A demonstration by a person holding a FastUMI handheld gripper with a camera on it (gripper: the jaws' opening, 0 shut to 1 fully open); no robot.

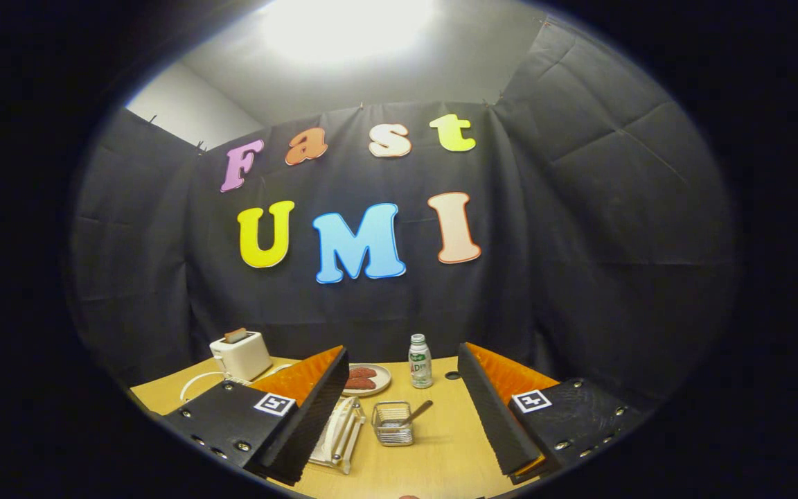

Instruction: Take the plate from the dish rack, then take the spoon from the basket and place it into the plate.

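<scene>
Fingers of the gripper (399, 416) spread wide, holding nothing; approach the plate (339, 428) standing in the dish rack (348, 450) (bench's near edge), clamping its upper rim squarely.

On the surface (440, 443), the basket (392, 423) sits between the spread fingers of the claw (404, 426), a spoon (416, 412) in it. Left of the basket stands the dish rack (337, 433); behind the basket, a plate (368, 380) and bottle (420, 360); far left behind, a toaster (241, 353).
</scene>
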